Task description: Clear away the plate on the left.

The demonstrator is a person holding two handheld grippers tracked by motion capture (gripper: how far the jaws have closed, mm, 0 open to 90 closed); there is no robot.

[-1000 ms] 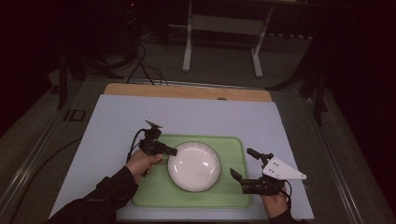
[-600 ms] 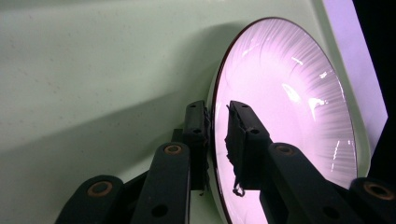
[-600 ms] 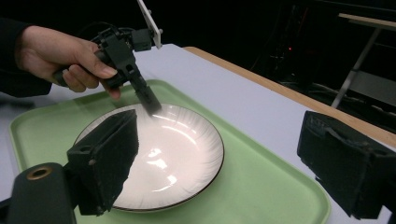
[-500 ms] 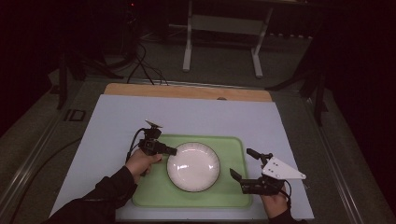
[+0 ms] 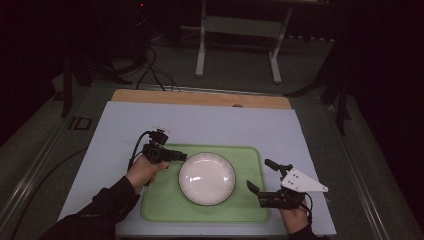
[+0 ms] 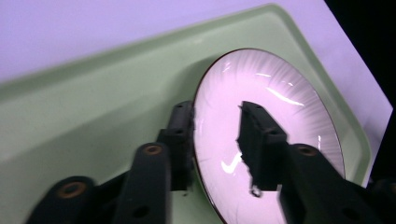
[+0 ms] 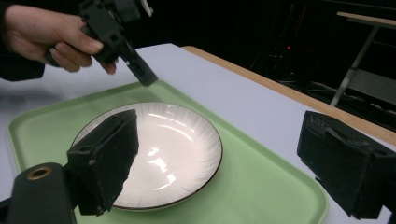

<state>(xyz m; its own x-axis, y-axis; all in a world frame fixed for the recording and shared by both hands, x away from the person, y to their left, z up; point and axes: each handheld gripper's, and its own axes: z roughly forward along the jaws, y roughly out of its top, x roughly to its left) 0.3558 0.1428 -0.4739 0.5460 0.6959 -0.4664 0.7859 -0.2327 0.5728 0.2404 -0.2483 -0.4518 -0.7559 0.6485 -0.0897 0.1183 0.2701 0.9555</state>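
Dark floor and metal stands ringed the desk (image 5: 200, 125), whose pale top carried a green tray (image 5: 165, 210) with a white plate (image 5: 207, 178) lying flat at its middle. At the plate's left edge hovered the left gripper (image 5: 181, 156), spread apart and empty — in the left gripper view one jaw sat over the plate's face and the other just outside the rim, so it seemed lined up to pinch that edge, though whether either jaw touched could not be told. Off the tray's right end waited the right gripper (image 5: 260, 176), also spread wide and holding nothing, well apart from the plate. The main risk looked to be the grasp itself: the plate was glossy and shallow, and a pinch on one thin edge could let it slip or tilt as it rose — dropping back on the tray with a knock. Closing too shallowly, or pushing sideways first, might simply slide the plate across the smooth tray.
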